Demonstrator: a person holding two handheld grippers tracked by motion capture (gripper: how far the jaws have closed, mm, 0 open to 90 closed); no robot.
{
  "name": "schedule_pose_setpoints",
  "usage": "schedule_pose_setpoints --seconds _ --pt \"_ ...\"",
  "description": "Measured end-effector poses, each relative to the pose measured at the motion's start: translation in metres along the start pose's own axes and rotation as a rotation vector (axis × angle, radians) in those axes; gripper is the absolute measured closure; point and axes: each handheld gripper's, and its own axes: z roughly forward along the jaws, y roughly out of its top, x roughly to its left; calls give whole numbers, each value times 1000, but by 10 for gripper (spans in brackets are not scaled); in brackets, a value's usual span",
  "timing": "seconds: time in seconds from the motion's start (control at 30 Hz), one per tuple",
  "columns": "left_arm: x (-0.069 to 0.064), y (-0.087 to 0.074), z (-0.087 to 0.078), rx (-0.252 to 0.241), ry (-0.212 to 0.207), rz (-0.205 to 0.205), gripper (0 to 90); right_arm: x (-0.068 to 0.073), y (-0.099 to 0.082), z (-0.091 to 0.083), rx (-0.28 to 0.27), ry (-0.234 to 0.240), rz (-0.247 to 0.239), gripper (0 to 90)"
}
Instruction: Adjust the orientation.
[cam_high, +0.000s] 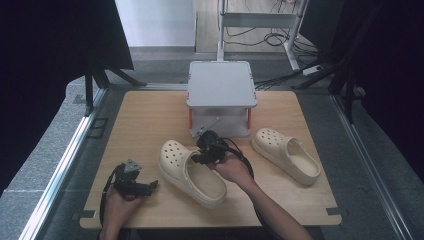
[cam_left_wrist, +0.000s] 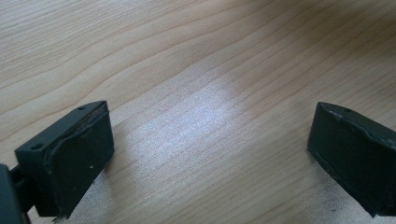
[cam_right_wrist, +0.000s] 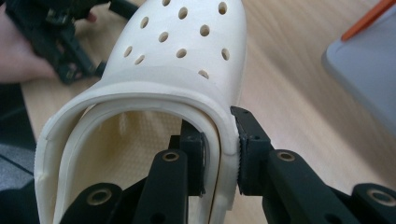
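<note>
One cream perforated clog (cam_right_wrist: 187, 56) is clamped at its rim by the right gripper (cam_right_wrist: 222, 158).

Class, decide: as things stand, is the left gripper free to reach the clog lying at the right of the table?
Probably not directly: the left gripper is open, but the held clog and right gripper lie between it and the far clog.
</note>
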Motion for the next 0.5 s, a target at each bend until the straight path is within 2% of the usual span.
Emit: schedule_pose_setpoints --seconds 0.07,0.1,0.13,0.33,0.4,0.5 --pt "0 0 0 0 0 0 2 4 -10 -4 8 1 -1 758" --pt "0 0 0 0 0 1 2 7 -21 -6 14 3 -10 758" --pt "0 0 0 0 0 1 2 7 -21 -6 14 3 -10 758" --pt "0 0 0 3 -1 3 2 17 -52 -7 32 -4 -28 758" --pt "0 0 0 2 0 3 2 19 -62 -4 46 -23 -39 757" --pt "0 0 0 1 0 1 2 19 -68 -1 56 -45 -57 758"
